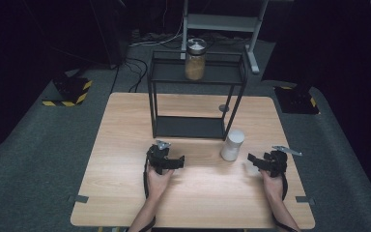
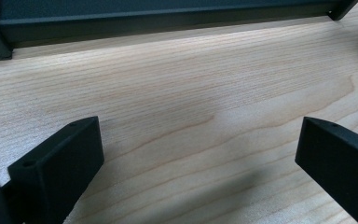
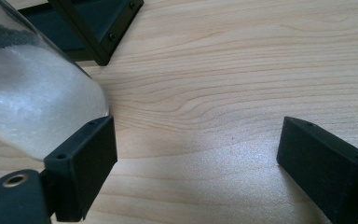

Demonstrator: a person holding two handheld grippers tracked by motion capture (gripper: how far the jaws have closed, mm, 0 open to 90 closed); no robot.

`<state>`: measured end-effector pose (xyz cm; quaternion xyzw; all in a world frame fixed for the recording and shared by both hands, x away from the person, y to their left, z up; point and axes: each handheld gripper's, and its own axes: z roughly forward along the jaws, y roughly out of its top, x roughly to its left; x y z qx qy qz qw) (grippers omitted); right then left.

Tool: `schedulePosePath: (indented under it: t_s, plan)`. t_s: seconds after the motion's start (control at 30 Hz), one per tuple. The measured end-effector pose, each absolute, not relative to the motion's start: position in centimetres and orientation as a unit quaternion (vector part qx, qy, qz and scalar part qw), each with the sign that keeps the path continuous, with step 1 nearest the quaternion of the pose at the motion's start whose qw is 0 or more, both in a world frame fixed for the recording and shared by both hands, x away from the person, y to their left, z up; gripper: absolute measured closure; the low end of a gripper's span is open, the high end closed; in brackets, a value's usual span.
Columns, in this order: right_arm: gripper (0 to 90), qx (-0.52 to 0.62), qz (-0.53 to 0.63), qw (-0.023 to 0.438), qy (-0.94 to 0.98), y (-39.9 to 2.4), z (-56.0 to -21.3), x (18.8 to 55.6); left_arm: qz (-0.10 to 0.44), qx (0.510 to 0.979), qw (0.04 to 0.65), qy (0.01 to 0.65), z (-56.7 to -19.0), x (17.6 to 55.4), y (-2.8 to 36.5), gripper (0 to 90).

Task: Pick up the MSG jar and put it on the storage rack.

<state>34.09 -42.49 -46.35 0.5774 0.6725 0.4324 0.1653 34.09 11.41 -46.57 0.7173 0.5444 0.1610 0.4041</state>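
The white jar (image 1: pixel 233 144) stands upright on the table (image 1: pixel 125 193), just in front of the black rack (image 1: pixel 195 96) and near its right leg, between the two hands but much nearer the right gripper (image 1: pixel 252 158). That gripper's jaws stand spread with nothing between them; in the right gripper view the jar (image 3: pixel 28 102) lies off to the left, just beyond the left jaw. The left gripper (image 1: pixel 178 161) is also spread and empty, farther from the jar.
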Motion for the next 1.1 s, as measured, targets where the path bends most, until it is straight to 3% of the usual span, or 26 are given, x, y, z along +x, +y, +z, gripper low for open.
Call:
schedulePosePath:
  t_s: [0.37,1.1]
  plan:
    - [4.4,0.555,0.416,0.166,0.701,-42.14,-45.89,34.36,0.158,0.715,0.407,0.545,-46.63,34.09,11.56,0.9]
    - [4.7,0.502,0.403,0.163,0.747,-41.78,-45.52,33.56,0.158,0.715,0.408,0.546,-46.64,34.08,11.59,1.0]
